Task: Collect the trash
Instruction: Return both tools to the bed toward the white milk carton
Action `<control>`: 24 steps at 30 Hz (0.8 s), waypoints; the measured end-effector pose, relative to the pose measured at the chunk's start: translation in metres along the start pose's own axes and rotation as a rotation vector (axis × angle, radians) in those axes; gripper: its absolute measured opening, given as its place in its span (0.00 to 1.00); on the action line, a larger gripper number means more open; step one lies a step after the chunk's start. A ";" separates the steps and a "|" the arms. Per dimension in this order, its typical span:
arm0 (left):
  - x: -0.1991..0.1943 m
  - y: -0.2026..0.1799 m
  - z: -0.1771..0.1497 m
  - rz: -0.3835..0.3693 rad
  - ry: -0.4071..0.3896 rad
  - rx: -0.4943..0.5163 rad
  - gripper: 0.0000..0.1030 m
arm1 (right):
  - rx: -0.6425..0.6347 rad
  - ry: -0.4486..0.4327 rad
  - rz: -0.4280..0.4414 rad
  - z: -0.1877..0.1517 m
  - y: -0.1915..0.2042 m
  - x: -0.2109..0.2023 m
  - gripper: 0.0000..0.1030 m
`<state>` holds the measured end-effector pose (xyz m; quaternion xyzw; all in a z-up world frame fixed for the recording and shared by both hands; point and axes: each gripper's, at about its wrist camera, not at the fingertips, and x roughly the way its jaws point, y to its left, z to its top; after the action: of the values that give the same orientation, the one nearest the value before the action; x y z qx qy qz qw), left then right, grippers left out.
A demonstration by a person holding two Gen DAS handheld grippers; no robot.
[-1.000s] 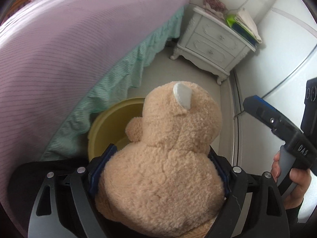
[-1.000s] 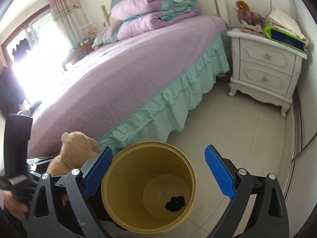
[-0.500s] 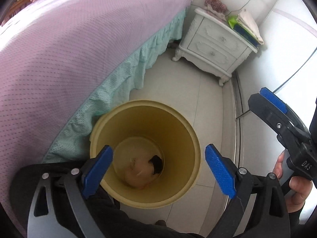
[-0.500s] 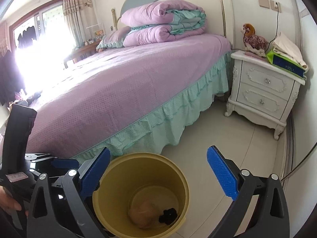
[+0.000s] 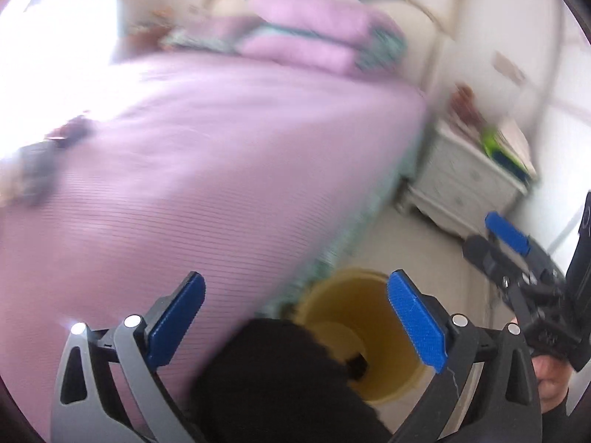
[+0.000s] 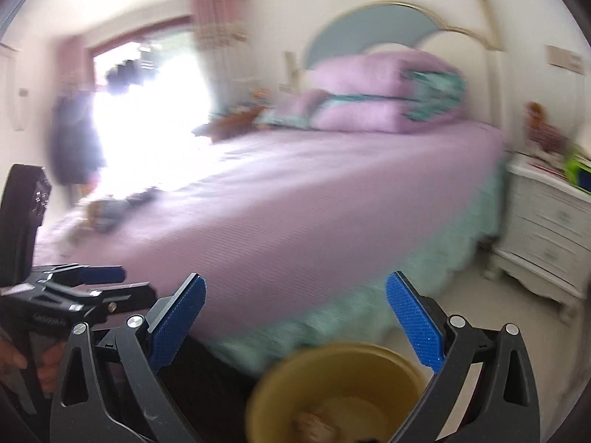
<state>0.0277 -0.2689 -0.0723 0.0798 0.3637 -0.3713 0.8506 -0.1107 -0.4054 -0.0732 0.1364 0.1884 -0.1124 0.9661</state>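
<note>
Blur smears both views. The yellow bin (image 5: 343, 295) stands on the floor by the bed, below and ahead of both grippers. In the right wrist view a tan teddy bear (image 6: 314, 421) lies at the bottom of the bin (image 6: 332, 376). A small dark item (image 5: 356, 365) lies in there too. My left gripper (image 5: 295, 317) hangs above the bin, its jaws opening wide with nothing between them. My right gripper (image 6: 295, 317) is open and empty as well. It shows at the right of the left wrist view (image 5: 493, 247), held by a hand.
A bed with a purple cover (image 5: 221, 170) and teal skirt (image 6: 406, 295) fills the left. Folded quilts (image 6: 380, 92) lie at its head, blurred items (image 6: 107, 210) at its far side. A white nightstand (image 5: 461, 184) stands right. Dark clothing (image 5: 280, 380) covers the bin's near edge.
The left gripper let go of the teddy bear, which dropped into the yellow bin. Both grippers then rose and tilted up, so the bin slid low in the views.
</note>
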 end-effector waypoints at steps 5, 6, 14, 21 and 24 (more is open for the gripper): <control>-0.058 0.062 0.003 0.137 -0.097 -0.111 0.96 | -0.117 -0.040 0.186 0.023 0.076 0.021 0.92; -0.067 0.072 0.003 0.165 -0.111 -0.128 0.96 | -0.136 -0.047 0.211 0.028 0.091 0.025 0.92; -0.127 0.138 -0.011 0.410 -0.211 -0.259 0.96 | -0.281 -0.044 0.208 0.050 0.188 0.051 0.92; -0.148 0.171 -0.025 0.523 -0.214 -0.323 0.96 | -0.323 -0.147 0.302 0.059 0.242 0.062 0.92; -0.155 0.182 -0.028 0.536 -0.220 -0.346 0.96 | -0.349 -0.157 0.326 0.062 0.259 0.070 0.92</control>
<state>0.0664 -0.0388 -0.0121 -0.0134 0.2934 -0.0736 0.9531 0.0430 -0.1928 0.0117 -0.0133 0.1048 0.0688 0.9920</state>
